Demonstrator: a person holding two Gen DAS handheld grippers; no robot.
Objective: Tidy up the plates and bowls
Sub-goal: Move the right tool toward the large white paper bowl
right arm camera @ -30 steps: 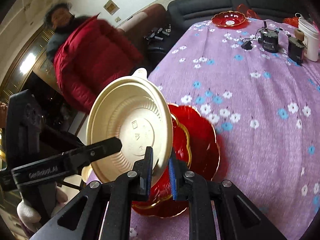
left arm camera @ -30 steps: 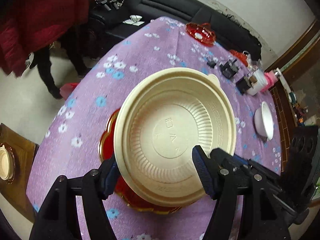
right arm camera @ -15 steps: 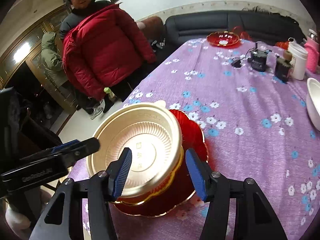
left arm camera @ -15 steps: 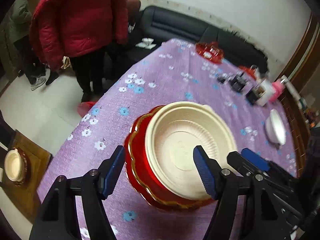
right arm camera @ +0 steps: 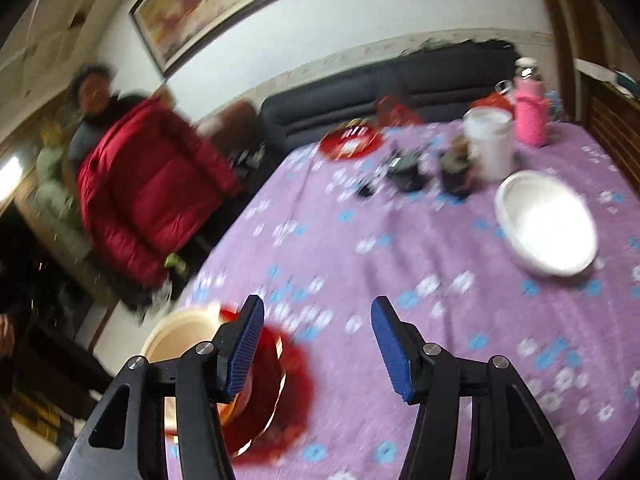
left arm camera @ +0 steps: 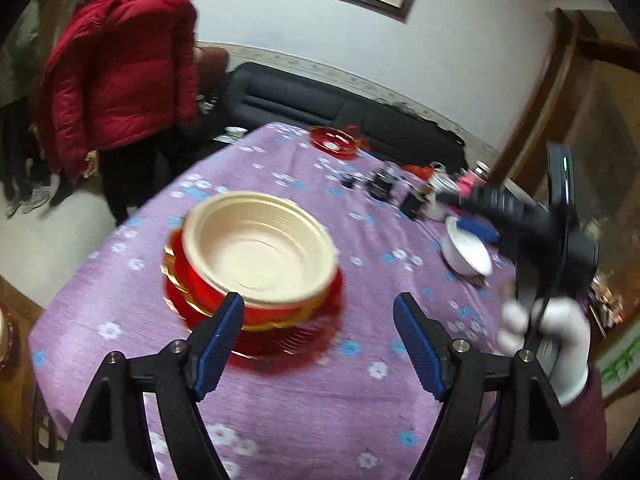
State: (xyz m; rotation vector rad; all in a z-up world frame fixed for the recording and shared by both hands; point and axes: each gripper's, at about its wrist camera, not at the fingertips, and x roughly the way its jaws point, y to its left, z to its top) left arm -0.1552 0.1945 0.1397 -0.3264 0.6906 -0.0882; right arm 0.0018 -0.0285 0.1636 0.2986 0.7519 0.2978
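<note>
Cream bowl (left arm camera: 260,252) nested upright in red gold-rimmed plate (left arm camera: 256,320), the pair resting on purple floral tablecloth (left arm camera: 320,412) near the table's edge; bowl's inside bare. Seen from the right wrist, same bowl (right arm camera: 180,336) and red plate (right arm camera: 280,380) low at left, partly behind a finger.

Left gripper (left arm camera: 320,344) hanging just short of the cream bowl, blue pads spread wide, having just been opening further, with only cloth between them; left pad (left arm camera: 220,340) overlapping the red plate's near rim in the picture, contact unclear. Right gripper (right arm camera: 316,348) to the right of the cream bowl, pads likewise parted after just opening, nothing pinched; also visible from the left wrist (left arm camera: 520,216), held in a white-gloved hand (left arm camera: 548,344).

White bowl (right arm camera: 546,226) to the right of the cream bowl and well apart from it, upright, inside bare. Beyond the cream bowl, a second red dish (left arm camera: 334,142) at the far edge. Between that dish and the white bowl, dark small gadgets (right arm camera: 404,170), a white cup (right arm camera: 490,144) and a pink bottle (right arm camera: 530,114); contents not discernible.

Left of the cream bowl, off the table, a person in a red padded jacket (left arm camera: 120,76) standing. Behind the table, a dark sofa (left arm camera: 340,108) under a framed picture (right arm camera: 224,4).
</note>
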